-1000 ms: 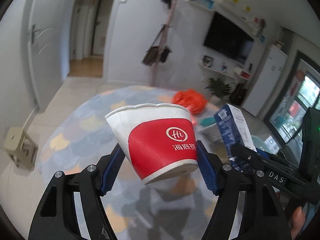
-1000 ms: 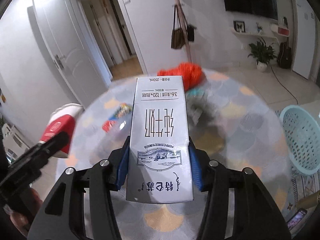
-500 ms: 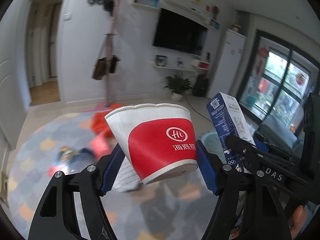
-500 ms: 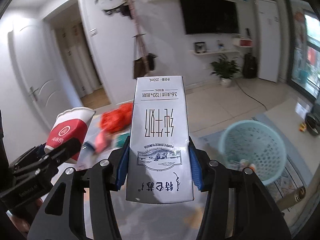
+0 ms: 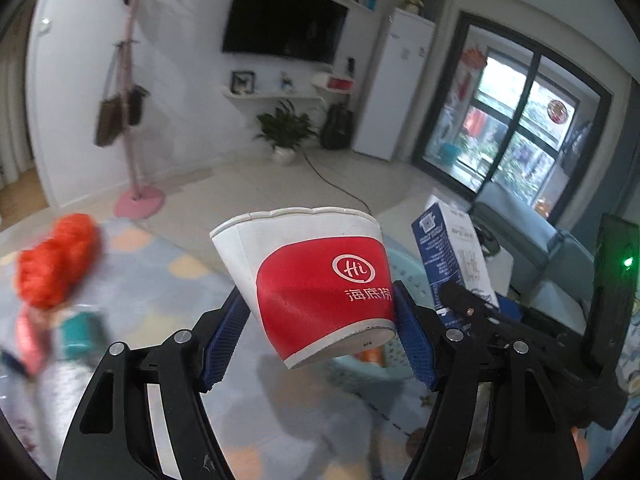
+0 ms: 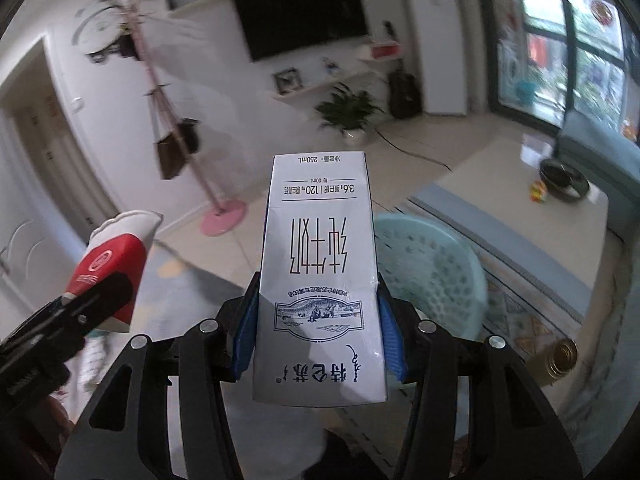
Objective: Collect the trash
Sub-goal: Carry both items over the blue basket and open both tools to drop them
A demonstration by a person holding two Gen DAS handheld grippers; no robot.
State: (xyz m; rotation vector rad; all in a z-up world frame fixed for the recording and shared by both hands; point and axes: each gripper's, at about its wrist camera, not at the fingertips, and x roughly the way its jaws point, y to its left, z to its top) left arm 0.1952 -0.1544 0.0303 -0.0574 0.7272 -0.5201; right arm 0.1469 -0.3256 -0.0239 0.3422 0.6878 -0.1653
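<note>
While both hands are up over the rug, we grip one piece of trash in each claw. Our left claw (image 5: 320,334) clamps a red-and-white paper cup (image 5: 316,284) between its blue ribbed pads, the cup tilted with its wavy rim up and away from us and its base toward the camera. Our right claw (image 6: 318,330) squeezes a milk carton (image 6: 320,276), a tall, flat-sided white box with dark blue edges, held upside down so its print reads inverted. In the left view the carton (image 5: 452,260) stands just right of the cup.

Just beyond the carton sits a pale teal plastic basket (image 6: 432,268), round with perforated walls, on a patterned rug. An orange plastic bag (image 5: 56,260), blurred, lies at far left on a glossy round surface (image 5: 160,300). Farther off are a pink coat stand (image 5: 134,120), a wall television (image 5: 284,20), a potted plant (image 5: 286,132) and a white fridge (image 5: 400,84).
</note>
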